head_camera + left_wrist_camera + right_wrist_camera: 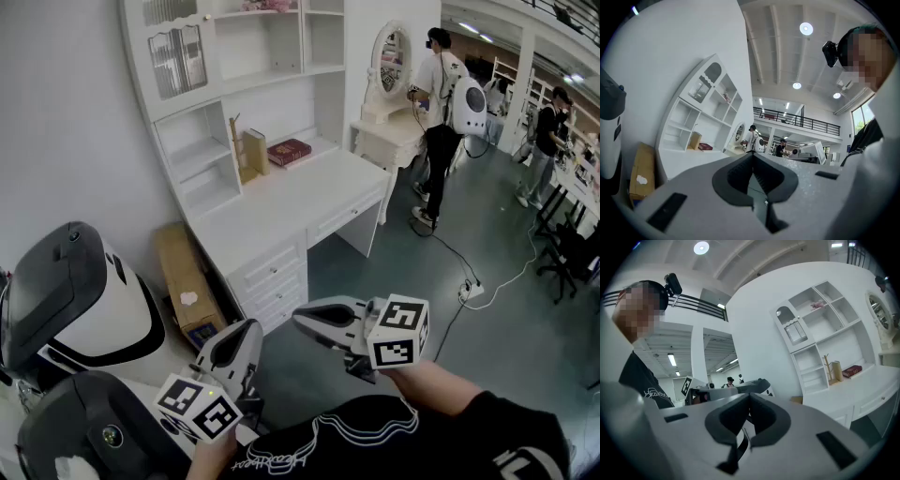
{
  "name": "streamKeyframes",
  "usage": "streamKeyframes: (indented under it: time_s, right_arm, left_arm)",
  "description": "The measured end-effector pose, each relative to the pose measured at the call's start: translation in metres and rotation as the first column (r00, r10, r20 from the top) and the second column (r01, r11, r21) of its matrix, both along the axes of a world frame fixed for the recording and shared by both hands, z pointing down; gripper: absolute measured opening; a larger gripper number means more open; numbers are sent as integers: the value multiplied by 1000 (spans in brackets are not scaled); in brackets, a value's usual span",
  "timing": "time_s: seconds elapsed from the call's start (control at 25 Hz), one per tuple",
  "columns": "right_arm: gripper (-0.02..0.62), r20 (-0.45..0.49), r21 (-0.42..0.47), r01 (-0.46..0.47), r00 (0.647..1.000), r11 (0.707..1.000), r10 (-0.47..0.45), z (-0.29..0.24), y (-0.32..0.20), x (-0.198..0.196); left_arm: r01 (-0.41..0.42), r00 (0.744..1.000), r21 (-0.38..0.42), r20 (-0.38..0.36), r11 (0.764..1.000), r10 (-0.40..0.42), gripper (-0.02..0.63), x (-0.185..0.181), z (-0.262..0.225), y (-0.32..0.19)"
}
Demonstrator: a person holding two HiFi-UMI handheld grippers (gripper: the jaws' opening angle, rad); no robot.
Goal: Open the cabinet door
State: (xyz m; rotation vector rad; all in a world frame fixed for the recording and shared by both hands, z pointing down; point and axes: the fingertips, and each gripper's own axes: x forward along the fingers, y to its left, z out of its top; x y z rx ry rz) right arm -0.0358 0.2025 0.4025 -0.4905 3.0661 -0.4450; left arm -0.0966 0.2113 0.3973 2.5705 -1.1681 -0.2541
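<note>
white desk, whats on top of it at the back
On the white desk, near the shelf unit: a dark red book lying flat and a tan box standing beside a thin wooden stand. Whatever lies behind the box is hidden.

We see a white wall (56, 112) behind a white surface (291, 202) with drawers, and open shelves (202, 164) rise above it. Beside it stands a vanity (384, 131) with an oval mirror (392, 56). The floor (525, 375) is grey-green. Round ceiling lights (805, 28) glow above a railed balcony (797, 123).
</note>
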Motion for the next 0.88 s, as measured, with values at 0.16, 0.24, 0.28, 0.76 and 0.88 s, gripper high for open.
streamKeyframes:
  time_s: [0.16, 0.24, 0.28, 0.76, 0.88]
  right_arm:
    - [6, -1, -2, -4, 1000, 1000, 4, 4, -2, -1]
    - [6, -1, -3, -6, 1000, 1000, 6, 5, -3, -1]
    - [6, 0, -4, -7, 1000, 1000, 7, 6, -4, -1]
    - [6, 2, -28, -50, 999, 998, 50, 15, -18, -4]
    - [6, -2, -25, -60, 998, 998, 60, 17, -19, -6]
  left_arm:
    - [-7, 1000, -5, 1, 1000, 7, 5, 0, 5, -1]
    - [-9, 1000, -9, 0, 1000, 9, 5, 0, 7, -2]
    - [-9, 1000, -11, 0, 1000, 9, 5, 1, 8, -4]
    - [8, 998, -28, -60, 1000, -10, 5, -16, 8, -28]
    - [28, 997, -27, -75, 999, -30, 5, -28, 7, -35]
